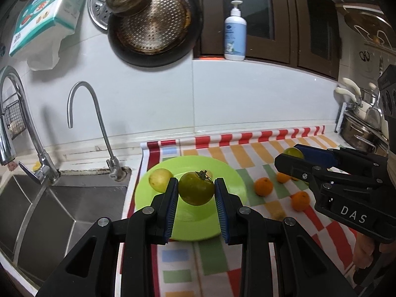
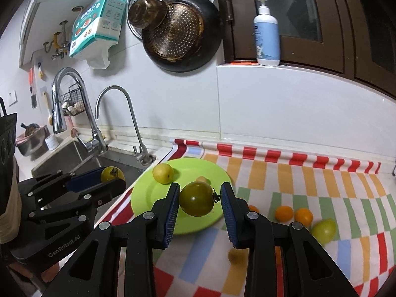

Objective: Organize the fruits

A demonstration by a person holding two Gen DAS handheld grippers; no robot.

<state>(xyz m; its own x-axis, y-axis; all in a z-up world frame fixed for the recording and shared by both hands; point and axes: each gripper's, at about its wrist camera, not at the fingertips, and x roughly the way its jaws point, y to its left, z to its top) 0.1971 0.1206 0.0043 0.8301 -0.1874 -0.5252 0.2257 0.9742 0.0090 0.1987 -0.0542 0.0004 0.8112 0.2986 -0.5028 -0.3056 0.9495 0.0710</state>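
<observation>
Left wrist view: left tool (image 1: 196,193) clamps green tomato (image 1: 196,188) above green plate (image 1: 230,173); right tool (image 1: 292,159), farther right, grips another.

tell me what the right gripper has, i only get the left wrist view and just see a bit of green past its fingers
Observer: The right gripper is shut on a whole green tomato, with its stem pointing at the right-hand pad.
Operator: anything loose hiding behind that gripper
Observer: Yes, a pale green fruit lies on the striped cloth, to the right of the oranges.
Operator: whats on the plate
Observer: The green plate holds a yellow fruit and, to its right, a smaller pale one that your view nearly hides.
</observation>
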